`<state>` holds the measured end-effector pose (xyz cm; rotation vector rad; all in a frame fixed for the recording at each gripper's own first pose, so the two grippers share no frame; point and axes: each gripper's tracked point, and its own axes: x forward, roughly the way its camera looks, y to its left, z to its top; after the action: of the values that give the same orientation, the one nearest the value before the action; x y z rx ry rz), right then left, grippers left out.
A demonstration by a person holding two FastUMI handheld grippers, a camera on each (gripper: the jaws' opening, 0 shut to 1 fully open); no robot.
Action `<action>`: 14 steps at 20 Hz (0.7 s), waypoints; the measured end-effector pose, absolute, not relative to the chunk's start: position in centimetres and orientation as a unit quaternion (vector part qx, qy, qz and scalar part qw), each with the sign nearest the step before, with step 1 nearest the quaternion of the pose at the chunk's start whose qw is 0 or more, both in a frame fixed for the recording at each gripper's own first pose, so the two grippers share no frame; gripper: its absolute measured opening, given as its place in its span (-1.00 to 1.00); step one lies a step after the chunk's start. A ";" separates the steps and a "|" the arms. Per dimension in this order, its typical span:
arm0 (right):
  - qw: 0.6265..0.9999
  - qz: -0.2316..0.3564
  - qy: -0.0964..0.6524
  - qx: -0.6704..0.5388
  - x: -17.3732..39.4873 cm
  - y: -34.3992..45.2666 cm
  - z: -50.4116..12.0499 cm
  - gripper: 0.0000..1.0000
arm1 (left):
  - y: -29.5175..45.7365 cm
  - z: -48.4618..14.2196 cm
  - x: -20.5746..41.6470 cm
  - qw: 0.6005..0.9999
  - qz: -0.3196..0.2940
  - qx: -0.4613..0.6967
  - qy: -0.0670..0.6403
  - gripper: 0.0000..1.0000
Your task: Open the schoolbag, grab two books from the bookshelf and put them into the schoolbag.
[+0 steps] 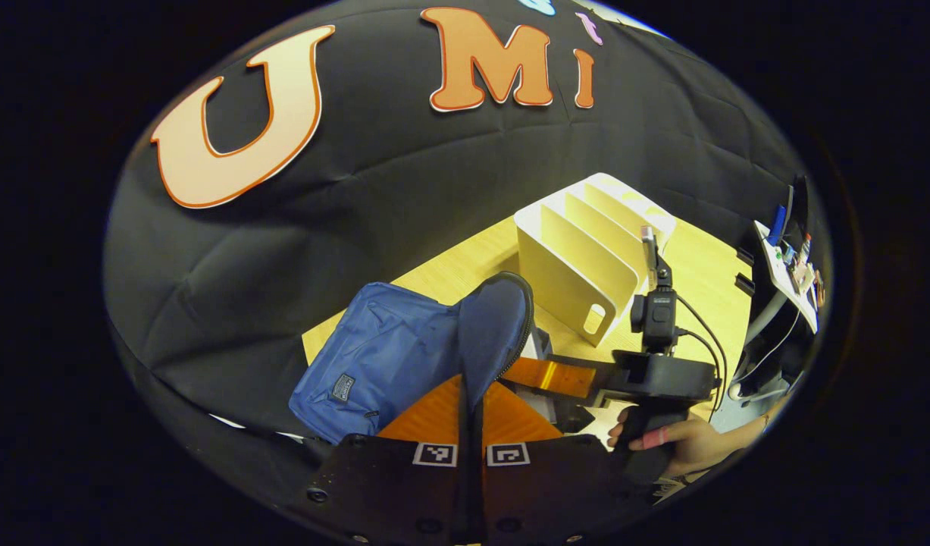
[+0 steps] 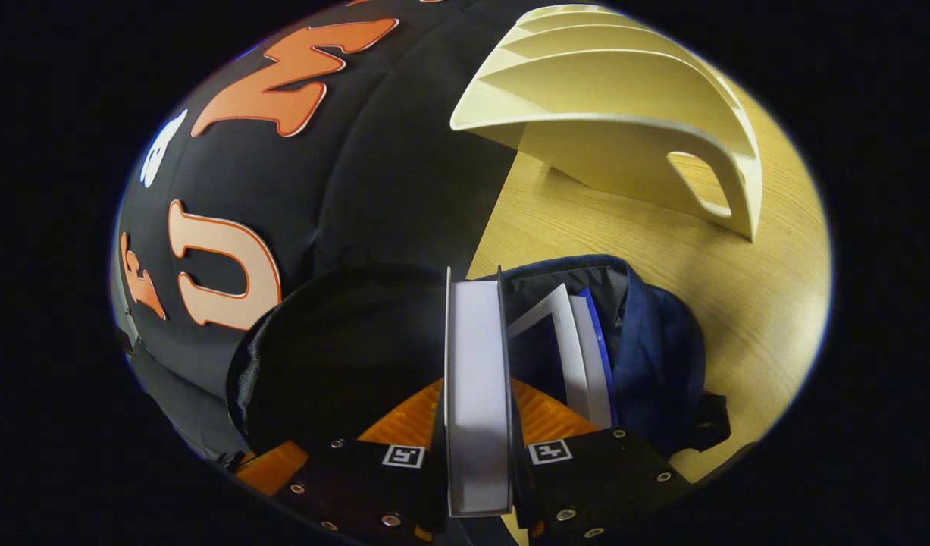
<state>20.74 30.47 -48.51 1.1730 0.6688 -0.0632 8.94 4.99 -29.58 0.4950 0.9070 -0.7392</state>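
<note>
The blue schoolbag (image 1: 389,356) lies on the wooden table (image 1: 707,280) with its flap (image 1: 495,326) lifted upright. My left gripper (image 1: 471,406) is shut on the flap's edge. In the right gripper view the bag's mouth (image 2: 646,341) gapes open, and one book (image 2: 586,349) stands inside it. My right gripper (image 2: 476,413) is shut on a second book (image 2: 476,356), page edges toward the camera, held just over the opening. The right gripper (image 1: 646,375) also appears from the left gripper view, reaching in behind the flap. The cream bookshelf (image 1: 586,258) (image 2: 624,129) stands beyond the bag, its slots bare.
A hand (image 1: 684,444) grips the right gripper's handle at lower right. A stand with cables and small gear (image 1: 787,265) rises at the table's right edge. The black cloth wall runs close behind the bag and shelf.
</note>
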 end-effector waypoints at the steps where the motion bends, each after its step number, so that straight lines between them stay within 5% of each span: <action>1: 0.779 -0.027 0.313 0.542 20.6 31.0 -48.8 -0.53 | 5.0 -29.7 9.0 0.804 -0.345 0.233 0.425 -0.99; 2: 0.778 -0.024 0.320 0.541 20.4 31.8 -49.1 -0.27 | 5.1 -29.7 9.0 0.803 -0.346 0.236 0.425 -0.99; 9: 0.779 -0.062 0.362 0.508 21.3 30.3 -51.9 0.08 | 6.0 -30.0 9.4 0.805 -0.332 0.227 0.436 -0.99; 10: 0.777 -0.063 0.368 0.506 21.3 30.3 -52.4 0.56 | 6.0 -30.1 9.4 0.805 -0.332 0.226 0.436 -0.99; 11: 0.776 -0.059 0.372 0.506 21.2 30.5 -52.2 -0.02 | 6.0 -30.2 9.4 0.805 -0.332 0.227 0.436 -0.99; 12: 0.776 -0.055 0.375 0.504 21.2 30.7 -52.0 0.58 | 5.9 -30.2 9.5 0.805 -0.332 0.228 0.436 -0.99; 14: 0.778 -0.049 0.386 0.493 20.7 30.9 -51.7 0.91 | 5.8 -30.1 9.5 0.805 -0.331 0.231 0.435 -1.00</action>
<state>20.72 30.89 -51.71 1.0667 0.8340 -0.1060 9.50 5.84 -30.06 0.4943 0.9324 -0.7087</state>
